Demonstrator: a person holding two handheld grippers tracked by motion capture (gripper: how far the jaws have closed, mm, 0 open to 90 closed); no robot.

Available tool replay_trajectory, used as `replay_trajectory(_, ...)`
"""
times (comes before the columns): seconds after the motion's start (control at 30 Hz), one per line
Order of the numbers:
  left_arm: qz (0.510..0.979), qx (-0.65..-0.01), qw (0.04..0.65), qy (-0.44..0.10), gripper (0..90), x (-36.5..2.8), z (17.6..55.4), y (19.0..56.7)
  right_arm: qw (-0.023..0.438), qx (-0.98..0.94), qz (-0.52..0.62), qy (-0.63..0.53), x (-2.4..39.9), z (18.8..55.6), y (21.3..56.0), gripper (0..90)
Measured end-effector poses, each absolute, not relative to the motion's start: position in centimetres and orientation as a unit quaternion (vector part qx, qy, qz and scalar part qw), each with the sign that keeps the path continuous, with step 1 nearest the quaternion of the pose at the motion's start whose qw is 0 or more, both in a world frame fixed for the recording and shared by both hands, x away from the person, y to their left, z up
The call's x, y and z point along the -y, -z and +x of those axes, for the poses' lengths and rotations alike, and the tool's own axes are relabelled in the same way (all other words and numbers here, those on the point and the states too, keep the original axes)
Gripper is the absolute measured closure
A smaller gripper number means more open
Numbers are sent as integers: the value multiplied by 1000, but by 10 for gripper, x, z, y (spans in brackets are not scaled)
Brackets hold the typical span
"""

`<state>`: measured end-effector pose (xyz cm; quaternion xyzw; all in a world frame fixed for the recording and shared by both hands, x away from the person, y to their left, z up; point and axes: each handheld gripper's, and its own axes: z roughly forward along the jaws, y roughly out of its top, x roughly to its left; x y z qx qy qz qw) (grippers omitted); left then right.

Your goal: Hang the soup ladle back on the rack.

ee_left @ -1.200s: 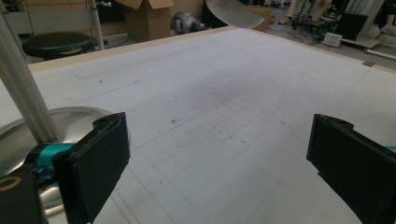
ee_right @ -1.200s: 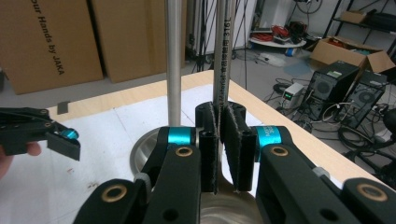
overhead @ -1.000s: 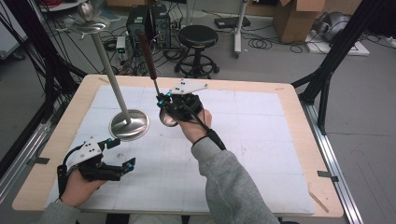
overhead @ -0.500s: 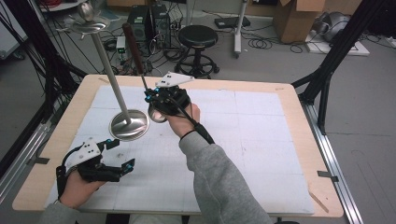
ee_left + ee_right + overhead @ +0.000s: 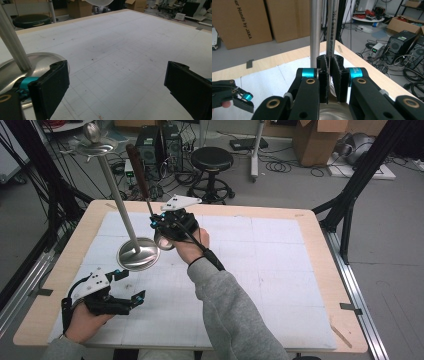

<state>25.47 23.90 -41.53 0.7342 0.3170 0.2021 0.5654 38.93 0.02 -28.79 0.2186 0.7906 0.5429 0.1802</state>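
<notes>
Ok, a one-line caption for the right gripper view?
Right gripper shut on a thin steel utensil shaft, beside the stand's upright pole.

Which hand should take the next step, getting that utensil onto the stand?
Right, most likely. The right gripper is shut on the utensil, holding it upright beside the stand's pole. The left gripper rests open near the table edge, holding nothing.
</notes>
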Motion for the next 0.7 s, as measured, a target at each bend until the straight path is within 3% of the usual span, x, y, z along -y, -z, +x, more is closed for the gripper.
replay_trajectory(0.7,734,-319,563,-206,66,-241,253,415,170,-796,210,-541,-13,395,288,844)
